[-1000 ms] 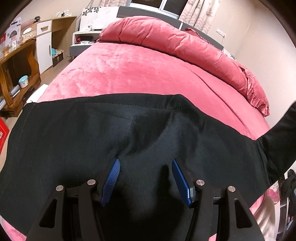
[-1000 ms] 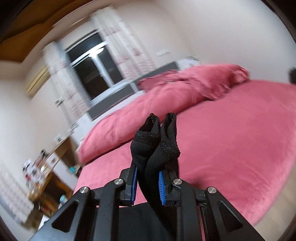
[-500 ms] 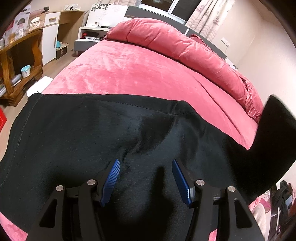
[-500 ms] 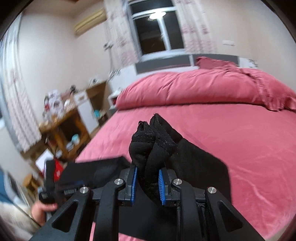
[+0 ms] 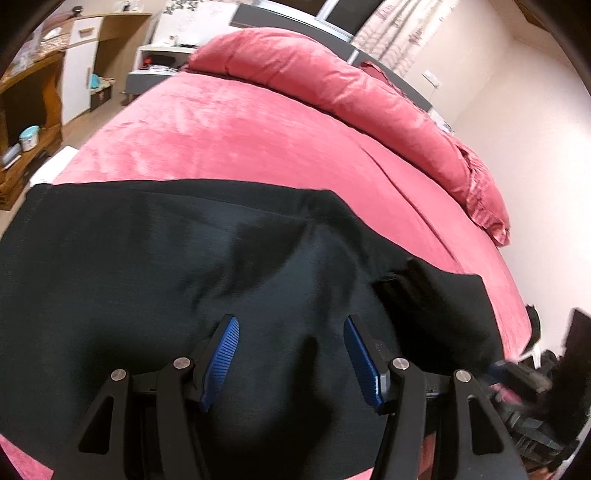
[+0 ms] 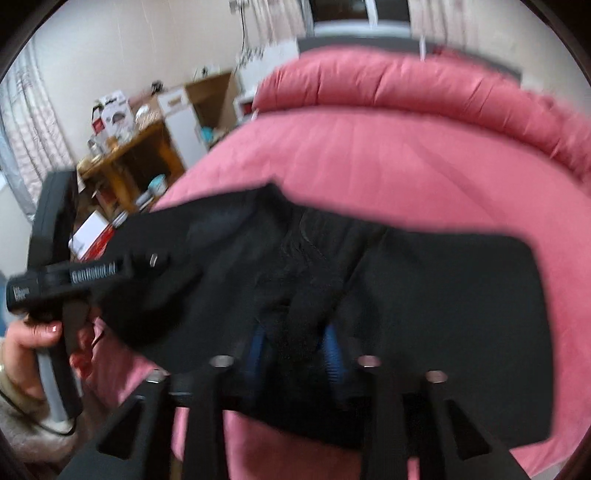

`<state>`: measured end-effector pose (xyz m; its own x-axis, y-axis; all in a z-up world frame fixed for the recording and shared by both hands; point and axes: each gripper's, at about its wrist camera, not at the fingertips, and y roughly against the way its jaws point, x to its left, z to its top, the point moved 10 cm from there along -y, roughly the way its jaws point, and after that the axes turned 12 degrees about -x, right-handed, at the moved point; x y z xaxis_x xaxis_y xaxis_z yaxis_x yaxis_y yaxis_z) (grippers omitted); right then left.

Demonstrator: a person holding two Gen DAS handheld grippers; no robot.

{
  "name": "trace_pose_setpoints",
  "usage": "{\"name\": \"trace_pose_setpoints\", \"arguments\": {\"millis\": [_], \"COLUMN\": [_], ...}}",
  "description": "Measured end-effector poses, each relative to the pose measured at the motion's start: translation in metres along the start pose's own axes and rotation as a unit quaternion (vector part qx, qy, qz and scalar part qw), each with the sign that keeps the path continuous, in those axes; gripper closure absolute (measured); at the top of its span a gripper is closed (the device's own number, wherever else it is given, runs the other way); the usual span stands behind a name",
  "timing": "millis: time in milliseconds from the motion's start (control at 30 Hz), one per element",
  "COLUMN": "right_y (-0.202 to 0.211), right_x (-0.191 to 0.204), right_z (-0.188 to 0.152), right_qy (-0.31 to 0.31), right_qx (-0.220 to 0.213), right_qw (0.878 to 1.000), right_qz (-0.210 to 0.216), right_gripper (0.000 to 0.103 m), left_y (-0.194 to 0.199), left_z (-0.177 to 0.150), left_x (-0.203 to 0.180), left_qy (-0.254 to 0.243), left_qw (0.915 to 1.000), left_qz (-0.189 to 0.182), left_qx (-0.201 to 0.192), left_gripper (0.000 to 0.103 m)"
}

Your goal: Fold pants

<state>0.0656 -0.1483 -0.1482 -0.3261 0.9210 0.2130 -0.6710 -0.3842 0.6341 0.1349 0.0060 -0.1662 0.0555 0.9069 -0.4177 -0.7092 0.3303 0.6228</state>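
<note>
Warm, dim indoor light; heavy fisheye curvature and dark corner vignetting in both views, with the right wrist view motion-blurred throughout.

A wide bed under a plush pink velvet cover (image 5: pixel 236 147) fills the room; a long rolled pink duvet (image 5: pixel 332 81) lies across the bed's far end, against a grey headboard (image 5: pixel 295 22); left of the bed stands a brown wooden shelf unit (image 5: pixel 26 96) holding a small pale-blue lidded pot (image 5: pixel 28 137); beyond it a white-doored wooden cabinet (image 5: pixel 79 74); patterned pale curtains (image 5: pixel 399 40) hang behind the headboard.
</note>
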Motion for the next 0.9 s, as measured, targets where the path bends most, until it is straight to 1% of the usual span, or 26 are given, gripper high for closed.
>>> {"name": "trace_pose_setpoints", "arguments": {"millis": [33,100,133,167,233,267,300,333,400,433,500,567,600,633,667,700,733,800,867,900], "right_y": [-0.003,0.003,0.013,0.022,0.044,0.053,0.06,0.067,0.073,0.073,0.073,0.067,0.062,0.054,0.05,0.047,0.043,0.045,0.042,0.039], "right_x": [0.002,0.004,0.004,0.003,-0.008,-0.018,-0.032,-0.053,-0.09,-0.114,-0.145,-0.163,-0.17,-0.178,-0.186,-0.193,-0.196,-0.2,-0.195,-0.192], "right_z": [-0.007,-0.007,-0.001,0.006,0.023,0.029,0.034,0.04,0.041,0.04,0.039,0.038,0.036,0.033,0.031,0.027,0.027,0.025,0.024,0.022], "right_qy": [-0.013,-0.017,-0.015,-0.017,-0.033,-0.041,-0.047,-0.056,-0.07,-0.081,-0.105,-0.116,-0.118,-0.12,-0.121,-0.122,-0.122,-0.122,-0.129,-0.131], "right_qx": [0.015,0.01,-0.008,-0.027,-0.069,-0.084,-0.098,-0.111,-0.115,-0.108,-0.108,-0.103,-0.096,-0.086,-0.077,-0.069,-0.066,-0.069,-0.074,-0.072], "right_qw": [1.0,0.999,0.999,0.998,0.996,0.995,0.994,0.992,0.989,0.986,0.981,0.979,0.979,0.978,0.977,0.976,0.976,0.975,0.976,0.976], "right_qz": [0.012,0.03,0.039,0.046,0.056,0.047,0.029,-0.005,-0.064,-0.098,-0.12,-0.13,-0.137,-0.147,-0.156,-0.164,-0.17,-0.17,-0.161,-0.16], "right_gripper": [0.052,0.052,0.052,0.052,0.052,0.052,0.052,0.052,0.052,0.053,0.056,0.057,0.059,0.06,0.061,0.062,0.063,0.063,0.063,0.063], "left_y": [-0.002,-0.007,-0.011,-0.012,-0.018,-0.021,-0.025,-0.028,-0.036,-0.041,-0.053,-0.061,-0.064,-0.065,-0.066,-0.065,-0.058,-0.04,-0.03,-0.031], "left_z": [-0.001,-0.006,-0.009,-0.01,-0.013,-0.015,-0.015,-0.015,-0.017,-0.02,-0.028,-0.032,-0.033,-0.034,-0.036,-0.037,-0.031,-0.018,-0.011,-0.01], "left_x": [-0.005,-0.016,-0.024,-0.029,-0.043,-0.051,-0.061,-0.068,-0.084,-0.091,-0.103,-0.107,-0.108,-0.11,-0.111,-0.112,-0.112,-0.111,-0.108,-0.106], "left_qy": [-0.002,0.001,0.005,0.008,0.021,0.027,0.034,0.039,0.05,0.052,0.044,0.032,0.028,0.024,0.019,0.015,0.012,0.006,-0.011,-0.02], "left_qw": [0.9999,0.9993,0.9983,0.9977,0.9951,0.9931,0.9909,0.9891,0.9844,0.9825,0.9795,0.9805,0.9815,0.9818,0.9807,0.9802,0.9816,0.9844,0.9876,0.9887], "left_qz": [-0.008,-0.028,-0.044,-0.053,-0.079,-0.093,-0.108,-0.119,-0.14,-0.144,-0.147,-0.136,-0.131,-0.129,-0.13,-0.13,-0.135,-0.145,-0.136,-0.128], "left_qx": [0.007,0.023,0.037,0.042,0.057,0.066,0.073,0.077,0.094,0.106,0.13,0.138,0.137,0.137,0.145,0.149,0.134,0.099,0.078,0.076], "left_gripper": [0.038,0.035,0.035,0.035,0.032,0.032,0.031,0.029,0.026,0.026,0.026,0.032,0.045,0.071,0.081,0.083,0.086,0.087,0.087,0.087]}}
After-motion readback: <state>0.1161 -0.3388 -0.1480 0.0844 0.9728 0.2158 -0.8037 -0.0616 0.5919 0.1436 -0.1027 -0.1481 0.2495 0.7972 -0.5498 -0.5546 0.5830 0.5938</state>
